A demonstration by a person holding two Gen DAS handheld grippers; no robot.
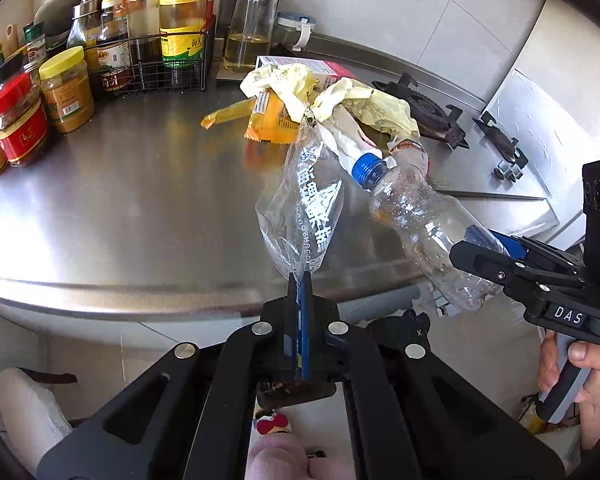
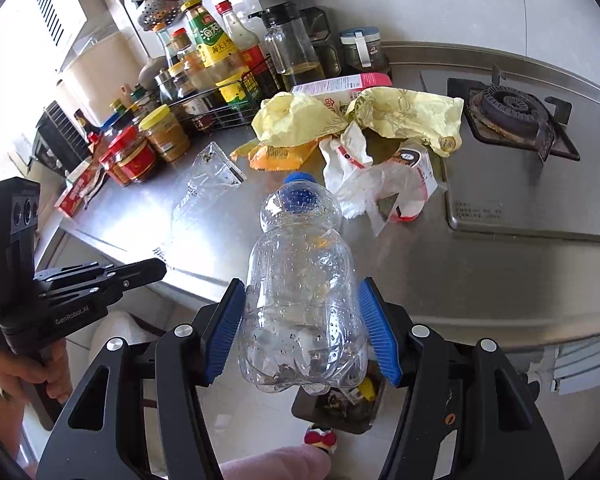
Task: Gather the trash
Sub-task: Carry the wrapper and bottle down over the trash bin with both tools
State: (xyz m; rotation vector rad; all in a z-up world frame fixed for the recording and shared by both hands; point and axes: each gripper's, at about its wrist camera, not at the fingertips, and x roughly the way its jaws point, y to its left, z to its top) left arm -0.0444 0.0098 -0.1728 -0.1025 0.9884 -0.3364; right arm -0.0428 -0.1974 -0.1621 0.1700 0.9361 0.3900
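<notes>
My left gripper (image 1: 300,280) is shut on the edge of a clear plastic bag (image 1: 302,208) with white print, held above the steel counter's front edge; the bag also shows in the right wrist view (image 2: 204,196). My right gripper (image 2: 300,320) is shut on a clear empty bottle (image 2: 302,304) with a blue cap, held over the counter edge; the bottle shows in the left wrist view (image 1: 416,220) too. A trash heap lies behind: yellow crumpled wrap (image 2: 364,116), an orange snack packet (image 2: 276,156), white wrappers (image 2: 376,184) and a pink-edged carton (image 2: 340,86).
Sauce bottles in a wire rack (image 1: 152,68) and jars (image 1: 66,88) crowd the counter's far left. A glass oil jug (image 1: 252,28) stands at the back. A gas hob (image 2: 512,116) sits at the right. A dark bin (image 2: 340,404) with rubbish is on the floor below.
</notes>
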